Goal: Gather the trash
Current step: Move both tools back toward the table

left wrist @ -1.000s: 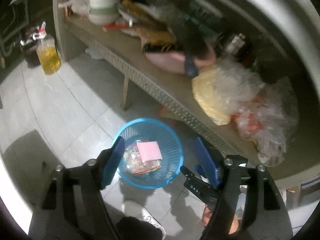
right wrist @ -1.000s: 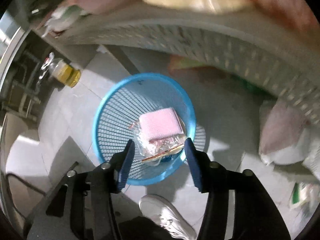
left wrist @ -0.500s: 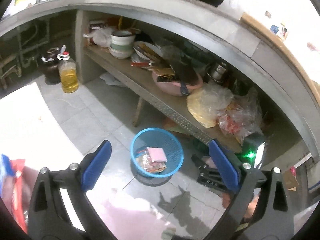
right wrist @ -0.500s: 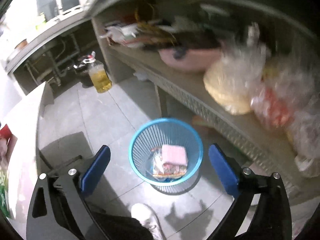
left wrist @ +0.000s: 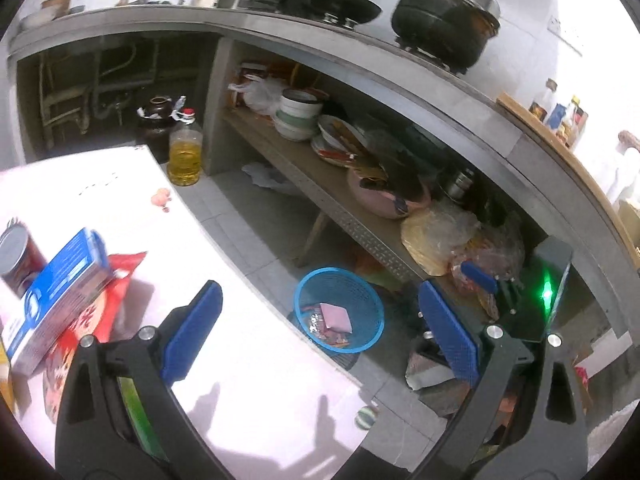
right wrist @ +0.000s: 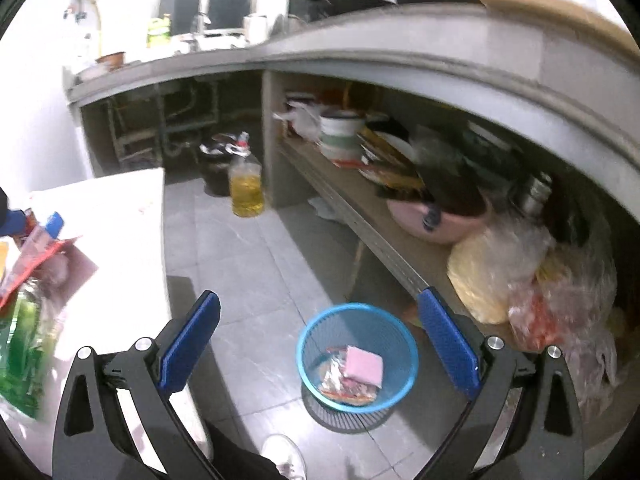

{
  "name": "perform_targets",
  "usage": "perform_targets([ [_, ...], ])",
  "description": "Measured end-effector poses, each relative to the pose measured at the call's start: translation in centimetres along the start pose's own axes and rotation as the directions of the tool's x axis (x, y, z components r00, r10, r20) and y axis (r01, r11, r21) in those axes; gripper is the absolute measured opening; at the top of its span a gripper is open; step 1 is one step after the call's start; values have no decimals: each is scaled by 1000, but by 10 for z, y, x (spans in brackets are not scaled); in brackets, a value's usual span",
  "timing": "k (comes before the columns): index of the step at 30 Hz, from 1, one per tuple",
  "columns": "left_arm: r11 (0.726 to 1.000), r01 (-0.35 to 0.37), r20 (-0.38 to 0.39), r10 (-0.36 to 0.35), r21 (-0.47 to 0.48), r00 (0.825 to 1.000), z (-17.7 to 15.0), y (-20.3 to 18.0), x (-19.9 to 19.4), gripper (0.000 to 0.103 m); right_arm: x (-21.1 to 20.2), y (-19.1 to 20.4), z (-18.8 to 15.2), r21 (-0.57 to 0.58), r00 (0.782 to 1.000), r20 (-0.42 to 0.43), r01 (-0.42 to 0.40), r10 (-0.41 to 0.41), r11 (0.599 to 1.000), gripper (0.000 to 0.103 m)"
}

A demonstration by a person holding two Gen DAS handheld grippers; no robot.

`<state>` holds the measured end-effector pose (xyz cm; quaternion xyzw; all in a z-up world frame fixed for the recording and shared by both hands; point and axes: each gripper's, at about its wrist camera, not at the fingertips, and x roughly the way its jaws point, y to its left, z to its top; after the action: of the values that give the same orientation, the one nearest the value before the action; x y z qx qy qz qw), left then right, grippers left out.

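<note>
you pulled back from the basket (right wrist: 357,356).
both hand-held grippers, left (left wrist: 320,332) and right (right wrist: 318,344), gaped empty; worktop (left wrist: 240,360) trash waited.

**Kitchen clutter around you**

Upper right of your left view, a black pot (left wrist: 446,20) sits on the counter (left wrist: 400,76). Mid-frame, stacked bowls (left wrist: 298,118) and a pink basin (left wrist: 384,200) rest on the lower shelf (left wrist: 320,196). At centre left, an oil bottle (left wrist: 184,152) stands on the tiled floor (right wrist: 256,264).
</note>
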<state>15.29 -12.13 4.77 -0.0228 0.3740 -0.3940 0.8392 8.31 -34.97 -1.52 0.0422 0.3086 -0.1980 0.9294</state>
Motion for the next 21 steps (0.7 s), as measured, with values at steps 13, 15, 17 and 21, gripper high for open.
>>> perform_targets([
  [13,990,-2,87,15,-144,996,-48,70,-63,94,-42,66,23,-88,957,81,-272,279,958,96],
  [15,988,-33,89,46,-150,995,-55,78,-73,94,-42,74,25,-100,945,70,-313,320,945,96],
  [17,983,-77,92,93,-167,991,-65,88,-87,94,-40,82,25,-94,930,46,-359,364,929,96],
  [21,962,-182,98,205,-206,974,-83,112,-114,94,-30,98,24,-65,895,-24,-445,445,893,96],
])
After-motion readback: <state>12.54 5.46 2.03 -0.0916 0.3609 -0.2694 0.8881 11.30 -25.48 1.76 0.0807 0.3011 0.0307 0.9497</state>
